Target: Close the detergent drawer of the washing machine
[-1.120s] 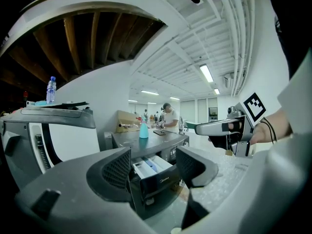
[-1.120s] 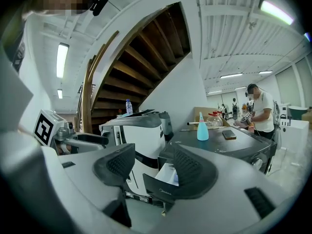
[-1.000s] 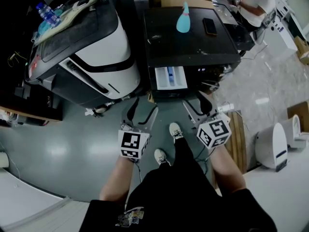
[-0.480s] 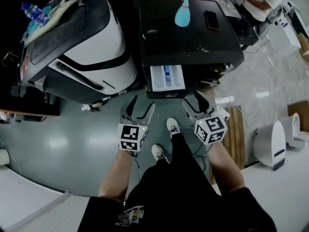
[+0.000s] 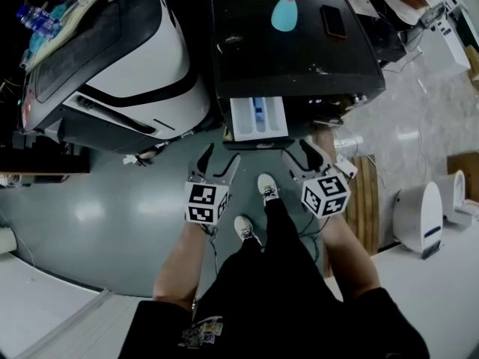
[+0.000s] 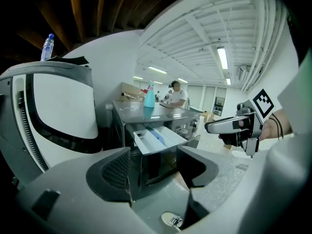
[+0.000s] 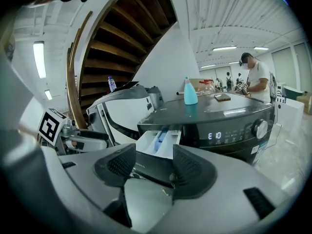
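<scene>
Overhead, head view: detergent drawer (image 5: 259, 118) stood open at upper centre, left gripper (image 5: 222, 159) and right gripper (image 5: 299, 155) just below | left gripper view: jaws wide, empty | right gripper view: jaws wide, empty, drawer front ahead | step: approach; next likely a push inward.

From your head view the washer (image 5: 292, 51) shows its top only; the front is hidden. The bottle (image 5: 284, 12) tip is cut off by the top edge. The drawer (image 5: 258, 118) holds a blue part, too small to tell what. Your body (image 5: 277, 298) hides the floor (image 5: 112, 208) under you. The left gripper (image 6: 153, 165) jaws cover the washer's lower front in that gripper's view. The right gripper (image 7: 146, 168) jaws cover both ends of the drawer's front panel. The person (image 7: 256, 79) behind the washer has the lower body hidden by it.
</scene>
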`<state>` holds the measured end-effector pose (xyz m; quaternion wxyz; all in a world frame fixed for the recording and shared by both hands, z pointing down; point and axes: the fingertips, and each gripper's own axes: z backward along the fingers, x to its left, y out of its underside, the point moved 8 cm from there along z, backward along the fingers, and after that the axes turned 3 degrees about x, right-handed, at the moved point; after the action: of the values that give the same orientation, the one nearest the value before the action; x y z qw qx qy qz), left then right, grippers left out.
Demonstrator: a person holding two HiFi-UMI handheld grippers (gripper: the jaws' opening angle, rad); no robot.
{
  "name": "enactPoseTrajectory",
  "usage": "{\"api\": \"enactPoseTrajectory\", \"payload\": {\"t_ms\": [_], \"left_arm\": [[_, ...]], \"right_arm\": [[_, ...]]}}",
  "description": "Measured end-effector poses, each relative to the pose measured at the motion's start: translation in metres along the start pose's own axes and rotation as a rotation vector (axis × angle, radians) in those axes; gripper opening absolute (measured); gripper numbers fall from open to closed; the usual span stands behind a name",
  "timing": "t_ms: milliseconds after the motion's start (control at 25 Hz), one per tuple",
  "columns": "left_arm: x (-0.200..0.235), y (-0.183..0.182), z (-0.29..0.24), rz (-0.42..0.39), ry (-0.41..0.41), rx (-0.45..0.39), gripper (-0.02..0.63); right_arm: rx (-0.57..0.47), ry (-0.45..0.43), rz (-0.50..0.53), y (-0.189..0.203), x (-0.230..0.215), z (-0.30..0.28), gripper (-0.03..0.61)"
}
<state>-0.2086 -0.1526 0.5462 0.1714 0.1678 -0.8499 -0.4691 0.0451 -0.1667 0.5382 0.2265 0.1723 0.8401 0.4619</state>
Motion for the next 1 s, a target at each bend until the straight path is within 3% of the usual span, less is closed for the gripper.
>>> {"api": "enactPoseTrajectory", "payload": {"t_ms": [560,680,760,1000], "left_arm": [[0.01,0.023,-0.041,0.05,0.008,0.102,0.269],[0.01,0.025,-0.046,0.057,0.005,0.117,0.236],[0.01,0.026,-0.048,0.061,-0.002,0.129,0.18],[0.01,0.027,-0.05,0.061,-0.006,0.136,0.176]], "right_arm": [[0.084,0.001,-0.107,0.031,-0.022,-0.032,0.165],[0.085,0.014,-0.124,0.033,-0.025,-0.034,0.137],[0.084,0.018,-0.123,0.033,-0.025,-0.034,0.135],[0.084,0.025,-0.127,0.034,-0.026,-0.035,0.132]]}}
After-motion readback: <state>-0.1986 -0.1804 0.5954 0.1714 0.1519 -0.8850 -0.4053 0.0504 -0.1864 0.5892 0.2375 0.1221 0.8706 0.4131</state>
